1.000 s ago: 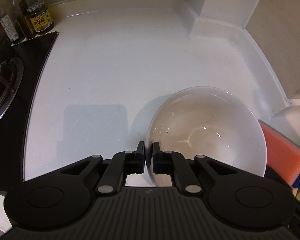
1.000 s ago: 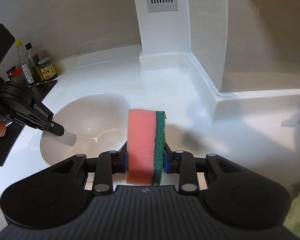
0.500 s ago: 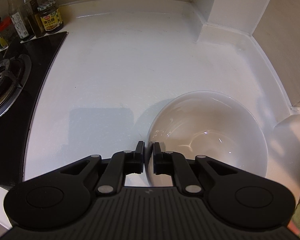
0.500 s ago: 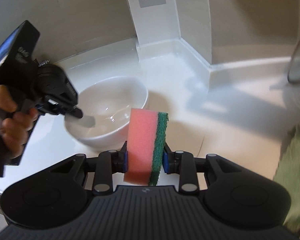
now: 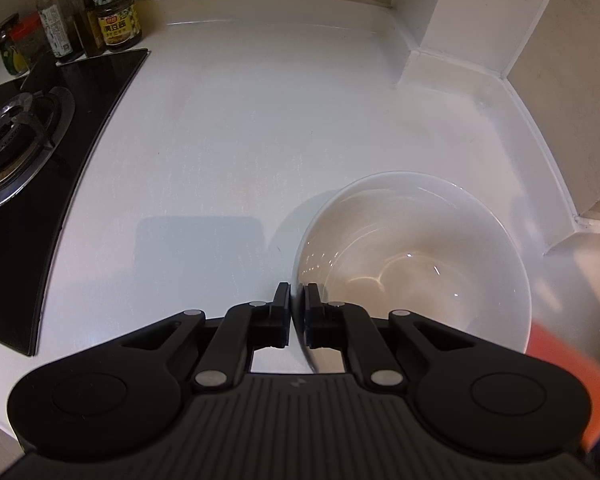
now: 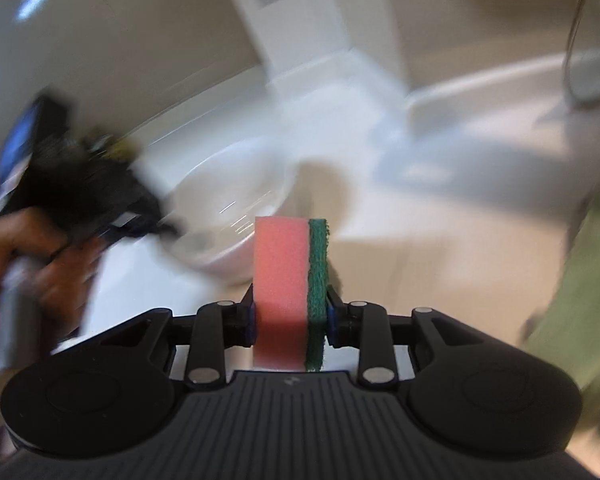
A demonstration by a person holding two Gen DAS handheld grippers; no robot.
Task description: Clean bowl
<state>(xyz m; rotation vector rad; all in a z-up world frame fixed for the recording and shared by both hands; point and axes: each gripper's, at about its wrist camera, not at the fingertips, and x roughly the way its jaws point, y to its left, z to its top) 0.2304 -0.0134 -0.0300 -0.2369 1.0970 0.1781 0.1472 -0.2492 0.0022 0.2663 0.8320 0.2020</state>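
A: Where does the glossy white ceramic bowl [image 5: 414,264] sit, and who has it?

B: It rests on the smooth white countertop [image 5: 236,128], right of the black glass hob [image 5: 44,184]. The left gripper [image 5: 297,312] pinches the near rim, its jaws almost together with only the thin wall between them.

A: And the other hand?

B: The right gripper [image 6: 290,316] clamps an upright block-shaped sponge [image 6: 284,280], soft pink foam with a coarse green scouring layer on its right face. It hangs just beside the bowl, not yet inside; the right wrist view is blurred.

A: How should the scrub go?

B: I'd judge: keep the rim pinch firm, since glazed ceramic slides easily on a slick counter. Lower the sponge into the round hollow, press the green face against the curved wall, and sweep in circles, letting the foam compress.
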